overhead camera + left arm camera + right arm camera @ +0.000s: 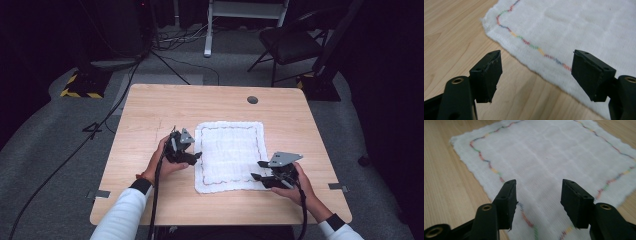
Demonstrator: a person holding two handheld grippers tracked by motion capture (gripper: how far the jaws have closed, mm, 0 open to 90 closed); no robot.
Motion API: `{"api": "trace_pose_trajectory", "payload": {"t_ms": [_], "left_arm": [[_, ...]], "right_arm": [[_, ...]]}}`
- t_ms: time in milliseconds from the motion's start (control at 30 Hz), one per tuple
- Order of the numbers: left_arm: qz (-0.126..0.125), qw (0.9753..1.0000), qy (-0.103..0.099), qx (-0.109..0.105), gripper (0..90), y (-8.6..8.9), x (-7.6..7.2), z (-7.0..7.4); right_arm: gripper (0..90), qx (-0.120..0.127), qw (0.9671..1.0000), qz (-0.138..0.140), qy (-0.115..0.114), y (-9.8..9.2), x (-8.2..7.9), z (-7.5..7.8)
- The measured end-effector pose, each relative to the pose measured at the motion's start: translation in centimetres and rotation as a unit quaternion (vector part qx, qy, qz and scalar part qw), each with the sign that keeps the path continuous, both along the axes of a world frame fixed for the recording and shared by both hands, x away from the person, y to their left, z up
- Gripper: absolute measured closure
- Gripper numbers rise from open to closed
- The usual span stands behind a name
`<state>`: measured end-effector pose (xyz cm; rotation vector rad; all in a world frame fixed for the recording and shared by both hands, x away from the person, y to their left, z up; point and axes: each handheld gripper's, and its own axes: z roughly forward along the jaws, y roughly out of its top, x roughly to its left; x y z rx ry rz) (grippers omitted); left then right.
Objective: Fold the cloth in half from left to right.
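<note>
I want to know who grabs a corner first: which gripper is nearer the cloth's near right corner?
Right. The right gripper hovers open at the white cloth's near right corner, jaws over its edge. The left gripper sits open at the cloth's left edge, across the cloth from that corner.

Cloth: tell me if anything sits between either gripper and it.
Nothing visible does. The cloth lies flat on the bare table. The left gripper is open at its left edge, and the right gripper is open at its near right corner.

Wooden table (150, 107); white cloth (230, 155) flat.
</note>
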<state>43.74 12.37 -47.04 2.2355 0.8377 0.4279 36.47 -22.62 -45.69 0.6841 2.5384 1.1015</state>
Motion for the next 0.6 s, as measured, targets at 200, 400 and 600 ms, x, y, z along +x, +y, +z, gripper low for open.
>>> {"api": "trace_pose_trajectory", "payload": {"t_ms": [200,400,600], "left_arm": [[0.017,0.9999,0.0,-0.001,24.4,-0.5,3.3,0.3],[0.031,0.9994,0.011,-0.004,23.3,-1.2,6.5,-0.1],[0.068,0.9969,0.038,-0.012,22.5,-1.2,8.8,-1.7]], "right_arm": [[47.4,-0.004,0.9988,0.049,0.005,4.4,0.2,-0.6],[47.5,-0.01,0.9949,0.1,0.012,8.5,-0.1,-1.2],[46.1,-0.015,0.9896,0.142,0.018,12.2,-0.7,-1.9]]}}
